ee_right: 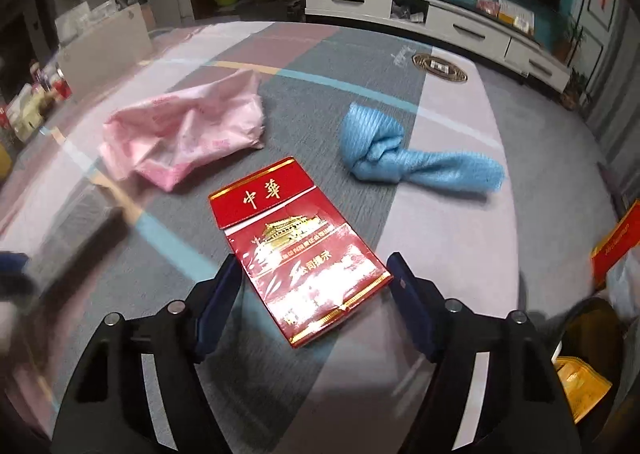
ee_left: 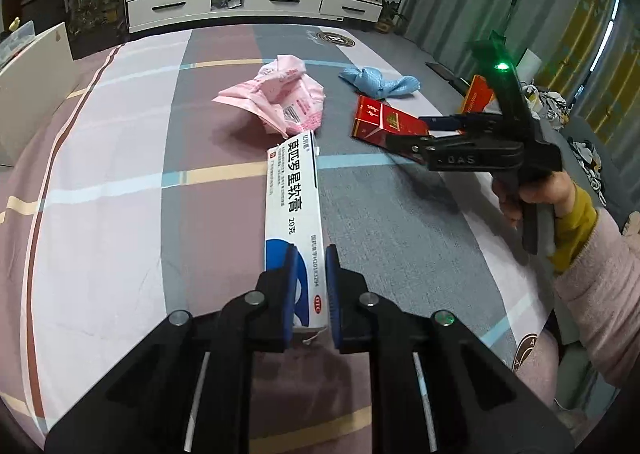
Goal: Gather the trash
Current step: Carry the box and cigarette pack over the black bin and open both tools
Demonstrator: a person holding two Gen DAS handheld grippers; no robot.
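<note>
A bed covered in a pink, grey and white checked sheet (ee_left: pixel 120 158) carries the scattered trash.

In the left wrist view, the left gripper (ee_left: pixel 310 294) fills the bottom centre. Its jaws are clamped on the near end of a long white ointment box (ee_left: pixel 291 214), which runs away from the camera toward the middle of the frame. Holding it by one end likely leaves the rest free to be carried off and dropped.

Above the box lies a crumpled pink bag (ee_left: pixel 280 98). To its right sits a knotted blue bag (ee_left: pixel 380 84).

At the right of that view, the right gripper (ee_left: pixel 404 138) comes in sideways, held in a hand (ee_left: pixel 532 194) with a pink sleeve, its tips over a red cigarette pack (ee_left: pixel 380 122).

In the right wrist view, the right gripper (ee_right: pixel 312 294) has its jaws apart, one either side of the pack's (ee_right: pixel 300 254) near end and not touching it, seemingly lined up to close. The pink bag (ee_right: pixel 184 138) is upper left and the blue bag (ee_right: pixel 400 150) upper right.
</note>
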